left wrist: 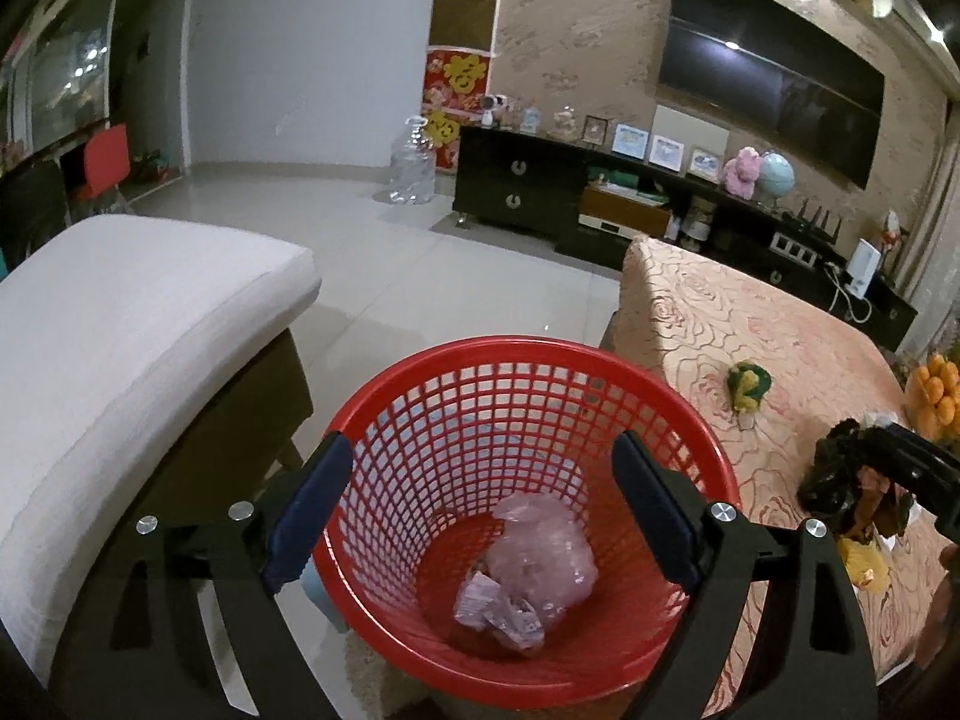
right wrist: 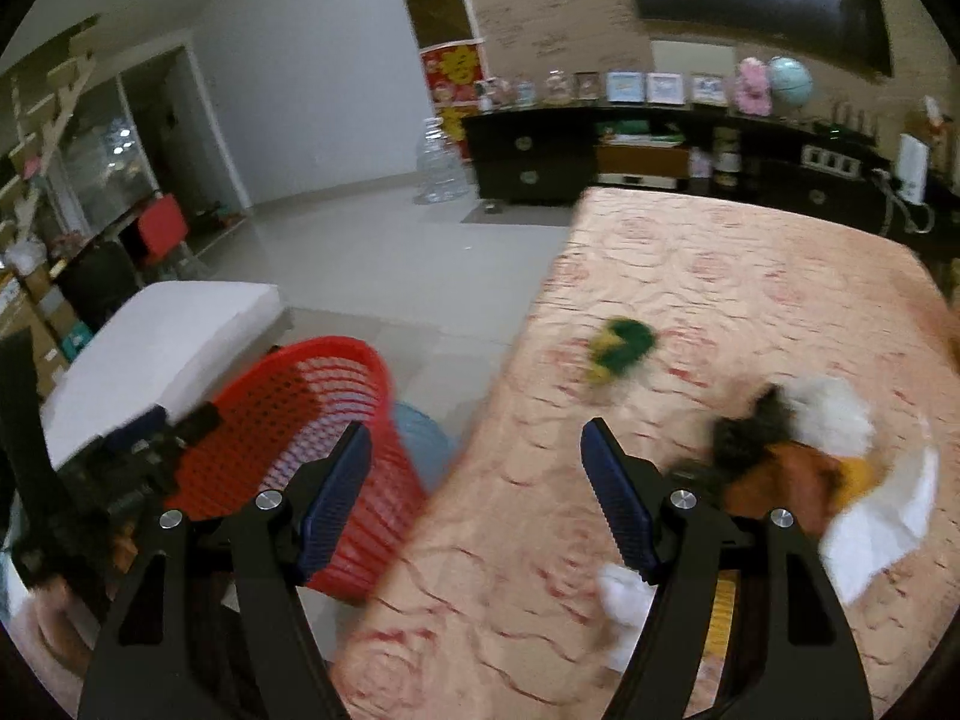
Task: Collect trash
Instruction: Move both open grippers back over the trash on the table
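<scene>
Left wrist view: left gripper hangs over the red basket, jaws spread wide, nothing between the pads. In the basket bottom: a crumpled pink bag with a paper scrap against it at 7 o'clock. Basket stands on the floor in the gap between the white cushion at 9 o'clock and the table at 3 o'clock; table edge runs just beside the basket rim. Open tiles beyond at 12 o'clock, up to the dark cabinet. On the table: green wrapper at 2 o'clock, trash pile at 3 o'clock with the right gripper's black frame over it.

Right wrist view, blurred: right gripper is over the table's left edge, jaws parted, empty. Basket at 9 o'clock, tilted in this view, off the table. Green wrapper at 12–1 o'clock, well apart. Trash pile at 3 o'clock, just beside the right finger; a white wad lies below that finger.
</scene>
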`<state>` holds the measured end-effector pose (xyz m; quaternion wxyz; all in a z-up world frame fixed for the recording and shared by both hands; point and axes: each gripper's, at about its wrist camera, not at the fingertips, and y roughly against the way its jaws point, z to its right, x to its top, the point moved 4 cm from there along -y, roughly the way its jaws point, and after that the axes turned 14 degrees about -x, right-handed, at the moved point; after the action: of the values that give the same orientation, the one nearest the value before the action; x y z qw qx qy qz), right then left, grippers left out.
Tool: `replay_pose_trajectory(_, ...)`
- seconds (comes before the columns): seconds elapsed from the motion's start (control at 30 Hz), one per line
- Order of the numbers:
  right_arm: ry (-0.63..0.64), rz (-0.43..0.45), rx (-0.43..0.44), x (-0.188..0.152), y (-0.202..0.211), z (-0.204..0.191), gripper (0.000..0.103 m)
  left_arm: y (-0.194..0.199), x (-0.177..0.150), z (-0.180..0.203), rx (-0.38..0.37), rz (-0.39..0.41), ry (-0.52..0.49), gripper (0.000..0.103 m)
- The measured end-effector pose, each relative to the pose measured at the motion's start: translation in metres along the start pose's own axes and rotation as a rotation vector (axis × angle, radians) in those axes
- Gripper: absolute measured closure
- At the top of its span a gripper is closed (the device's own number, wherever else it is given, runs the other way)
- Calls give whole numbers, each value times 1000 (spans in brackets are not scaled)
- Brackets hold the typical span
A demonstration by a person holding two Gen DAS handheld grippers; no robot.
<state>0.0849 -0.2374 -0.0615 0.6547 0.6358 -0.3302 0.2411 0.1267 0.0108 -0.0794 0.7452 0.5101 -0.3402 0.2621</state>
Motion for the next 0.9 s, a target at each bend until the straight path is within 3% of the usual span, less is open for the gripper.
replay_pose_trajectory(0.4, -53, 32, -325, -47, 22, 126, 26, -5, -12, 43, -80, -20, -85, 18)
replay_pose_trajectory(0.63, -143, 18, -404, -70, 22, 172, 25, -14, -24, 79, -145, -58, -144, 18)
replay_pose_trajectory(0.9, -201, -19, -394, -80, 15, 186, 25, -39, -59, 136, -237, -166, -208, 15)
